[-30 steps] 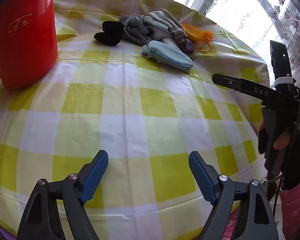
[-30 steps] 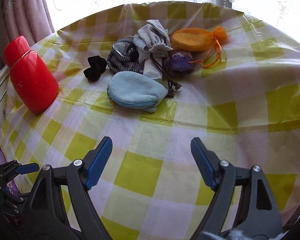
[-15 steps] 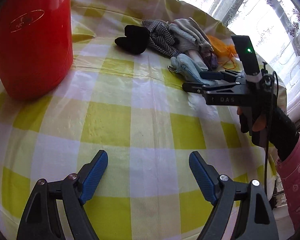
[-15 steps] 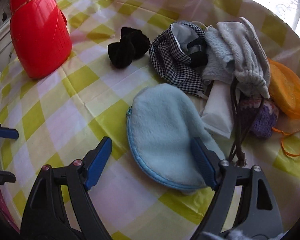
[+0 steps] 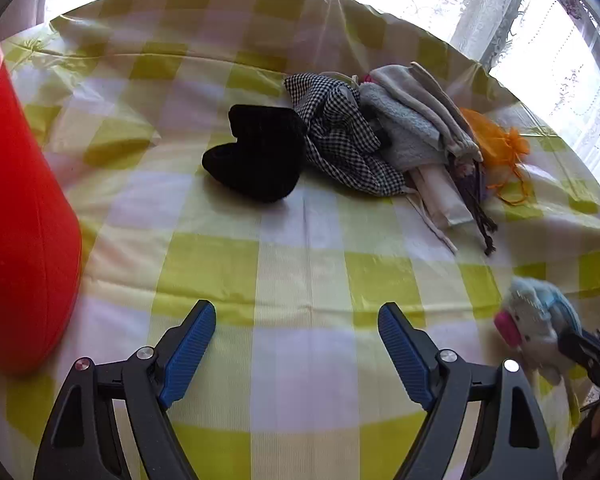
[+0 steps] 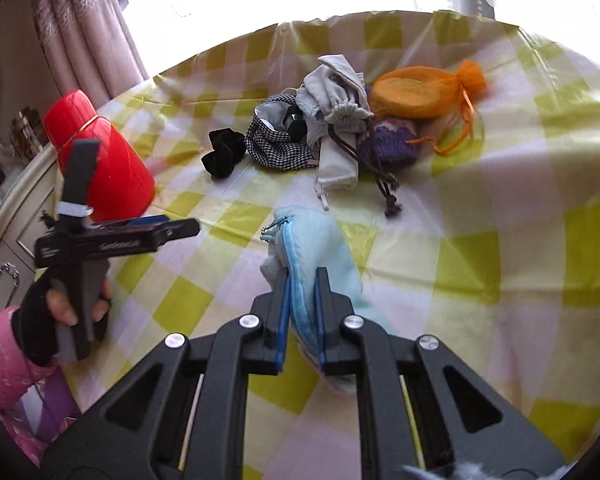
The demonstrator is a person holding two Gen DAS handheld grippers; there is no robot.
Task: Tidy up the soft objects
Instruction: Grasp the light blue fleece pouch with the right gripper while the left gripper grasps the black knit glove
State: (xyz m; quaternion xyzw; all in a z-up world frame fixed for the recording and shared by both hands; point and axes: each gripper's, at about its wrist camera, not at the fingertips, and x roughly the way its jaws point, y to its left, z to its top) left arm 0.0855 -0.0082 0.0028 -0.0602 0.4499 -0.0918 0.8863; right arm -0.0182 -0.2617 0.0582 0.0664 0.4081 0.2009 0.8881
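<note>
Pinching the light blue fleece pouch (image 6: 320, 252) between its blue pads, the right gripper (image 6: 302, 320) is closed on the fabric near the zipper edge and holds the pouch clear of the checked tablecloth (image 6: 500, 208). The pouch's long axis runs away from the gripper toward the pile, zipper seam uppermost, with the zipper pull at the far tip. From the left wrist view the same pouch (image 5: 540, 328) appears low at the right edge, blurred, showing a white and pink patch.

The left gripper (image 5: 296, 352) hovers over the cloth with its jaws spread wide and nothing between them; in the right wrist view it (image 6: 180, 230) sits left of the pouch, well apart from it.

Farther off lies the pile: a black velvet pouch (image 5: 260, 160) touching a checkered pouch (image 5: 340, 140), then a grey drawstring bag (image 5: 416, 120), a purple knit piece (image 6: 392, 146) and an orange mesh bag (image 6: 420, 92) pressed together. A red container (image 6: 104, 164) stands at the left. A broad stretch of cloth lies between the grippers and the pile, and the table's far edge drops off behind the pile.
</note>
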